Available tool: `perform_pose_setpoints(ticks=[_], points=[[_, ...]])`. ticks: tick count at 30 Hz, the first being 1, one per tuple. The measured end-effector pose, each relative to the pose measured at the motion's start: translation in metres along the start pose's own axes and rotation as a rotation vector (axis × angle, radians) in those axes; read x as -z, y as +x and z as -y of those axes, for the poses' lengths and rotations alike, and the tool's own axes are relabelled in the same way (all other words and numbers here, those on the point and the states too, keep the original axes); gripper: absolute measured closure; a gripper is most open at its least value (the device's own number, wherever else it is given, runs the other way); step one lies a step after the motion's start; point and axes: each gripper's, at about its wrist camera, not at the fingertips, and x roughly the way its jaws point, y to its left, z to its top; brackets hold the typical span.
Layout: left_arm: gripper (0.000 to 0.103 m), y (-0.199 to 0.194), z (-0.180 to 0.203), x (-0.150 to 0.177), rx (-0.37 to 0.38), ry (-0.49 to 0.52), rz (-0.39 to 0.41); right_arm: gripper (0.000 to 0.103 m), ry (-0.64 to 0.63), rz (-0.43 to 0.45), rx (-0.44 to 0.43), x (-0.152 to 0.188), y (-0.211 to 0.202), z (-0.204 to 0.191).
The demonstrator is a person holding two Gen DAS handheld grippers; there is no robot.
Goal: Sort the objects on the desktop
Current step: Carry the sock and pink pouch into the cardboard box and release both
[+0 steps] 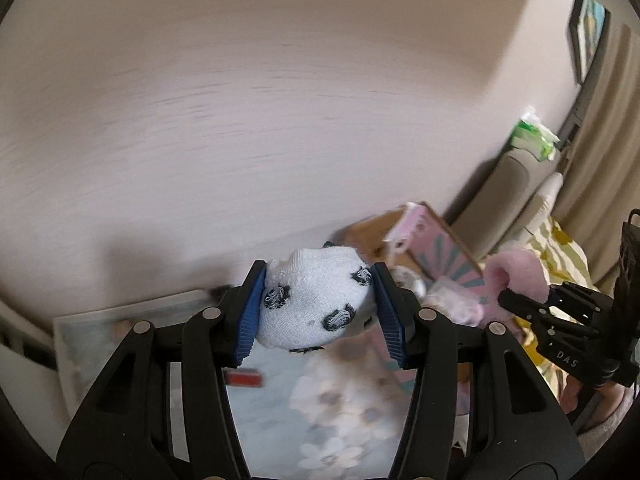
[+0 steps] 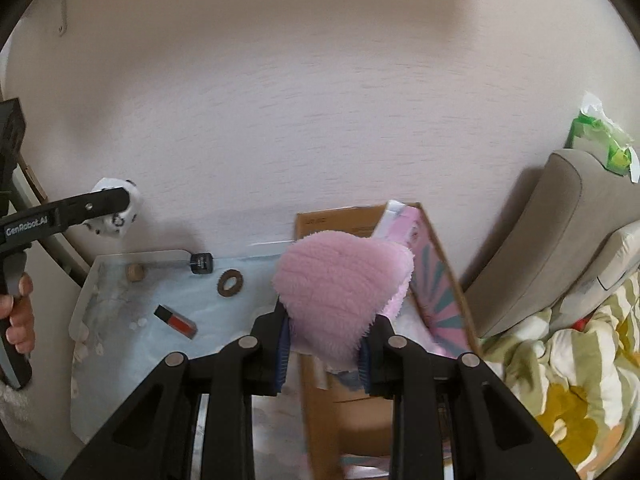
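My left tongs (image 1: 318, 306), centre of the left view, are clamped on a balled white sock (image 1: 316, 300) w/ black tufts, held up in the air above the pale blue worktop (image 1: 272, 412). My right tongs (image 2: 324, 348), lower centre of the right view, pinch a fluffy pink sock (image 2: 340, 280) over an open cardboard box (image 2: 344, 220) w/ pink lining. I'd guess soft items go in that box, hence both are lifted clear. Left on the worktop, left of frame: a red lip gloss (image 2: 176, 322), brown hair tie (image 2: 231, 283), small dark bottle (image 2: 201, 263), cork (image 2: 135, 272). Blur hides finer detail.
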Motion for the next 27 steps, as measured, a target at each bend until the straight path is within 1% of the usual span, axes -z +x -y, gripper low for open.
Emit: perform_pose_setpoints(ticks=[6, 13, 21, 27], points=[[0.054, 0.027, 0.047, -0.011, 0.044, 0.044, -0.036, 0.078, -0.009, -0.017, -0.039, 0.003, 0.001, 0.031], [0.054, 0.081, 0.101, -0.014, 0.059, 0.081, -0.088, 0.078, -0.059, -0.051, -0.076, 0.004, 0.012, 0.054], [0.054, 0.139, 0.137, -0.016, 0.058, 0.104, -0.148, 0.078, -0.066, -0.101, -0.126, 0.003, 0.038, 0.079], [0.054, 0.163, 0.144, -0.018, 0.050, 0.096, -0.166, 0.078, -0.083, -0.126, -0.152, 0.002, 0.056, 0.085]])
